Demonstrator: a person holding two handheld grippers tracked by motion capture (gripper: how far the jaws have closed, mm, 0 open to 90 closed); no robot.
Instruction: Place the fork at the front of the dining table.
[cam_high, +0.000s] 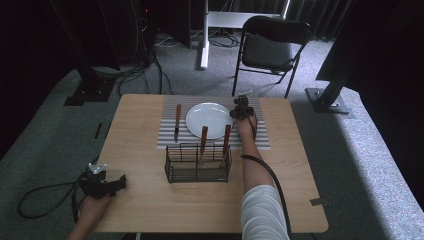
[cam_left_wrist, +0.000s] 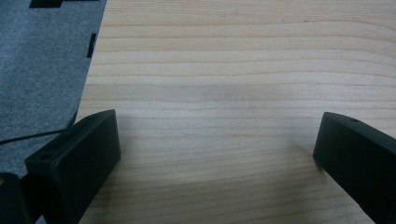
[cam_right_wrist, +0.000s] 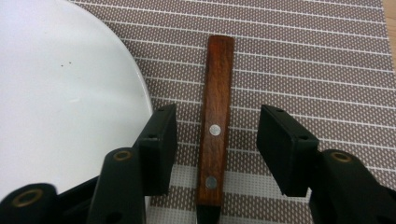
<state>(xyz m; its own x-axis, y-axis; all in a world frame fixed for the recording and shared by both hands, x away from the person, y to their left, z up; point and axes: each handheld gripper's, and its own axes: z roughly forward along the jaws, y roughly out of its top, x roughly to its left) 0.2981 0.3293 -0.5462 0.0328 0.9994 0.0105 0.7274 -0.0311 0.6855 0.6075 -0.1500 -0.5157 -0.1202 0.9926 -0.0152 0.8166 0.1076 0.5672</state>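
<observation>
Wooden and riveted, a utensil handle is seen lying flat on the striped placemat, just beside the right rim of the white plate, which serves as the landmark. The right gripper is held over this handle with its jaws spread on either side of it; a gap is left on both sides, so nothing is pinched. No earlier picture is given, so only this parted stance is reported. In the high view the right gripper is seen at the plate's right edge.

On the plate's left a knife is laid on the mat, and on the near side of the plate a wire caddy is set, with two more wooden handles standing in it. Far to the near left of the plate, the left gripper is rested on the bare table, jaws wide apart and empty.

The handle is judged stiff, light and smoothly finished, hence somewhat slippery. It is best taken across its narrow sides between the two rivets, squarely, so that it is not twisted against the plate's fragile rim.
</observation>
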